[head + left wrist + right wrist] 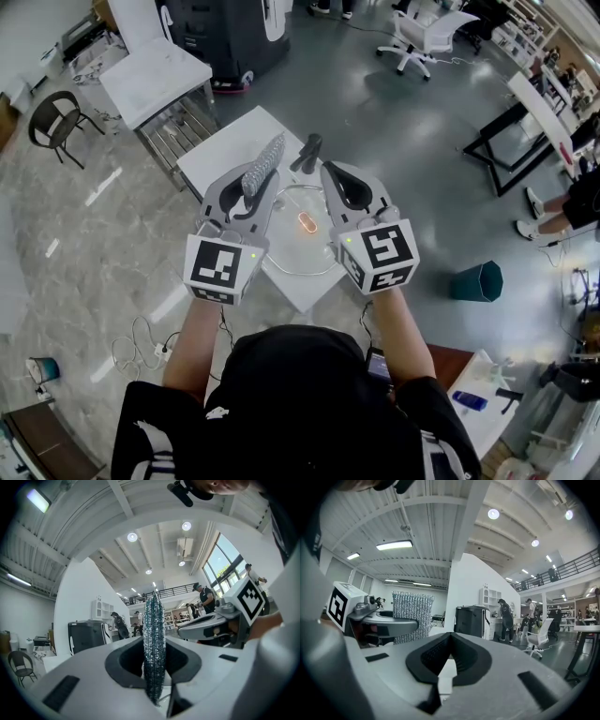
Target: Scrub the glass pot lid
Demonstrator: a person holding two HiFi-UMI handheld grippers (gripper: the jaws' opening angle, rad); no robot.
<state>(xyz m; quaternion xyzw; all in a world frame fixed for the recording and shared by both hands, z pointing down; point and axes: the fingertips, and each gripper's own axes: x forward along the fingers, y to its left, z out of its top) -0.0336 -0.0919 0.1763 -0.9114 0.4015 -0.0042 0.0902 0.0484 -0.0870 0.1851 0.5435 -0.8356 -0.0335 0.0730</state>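
– What kind of place is this?
– A big work hall, like a lab. The roof [417, 522] is high, with round lamps [493, 513] and a railing [576, 564] up top.
– What else?
– A grey floor [375, 122], white benches [155, 75], a rolling chair [427, 37], a big black machine [230, 33], and cables [141, 342] lying about.

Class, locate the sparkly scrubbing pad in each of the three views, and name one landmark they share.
Head view: scrubbing pad upper centre, standing out of the left gripper.
Left gripper view: pad dead centre, edge-on between the fingers.
Right gripper view: pad left of centre, seen broadside.
Shared landmark: the black machine in the background.
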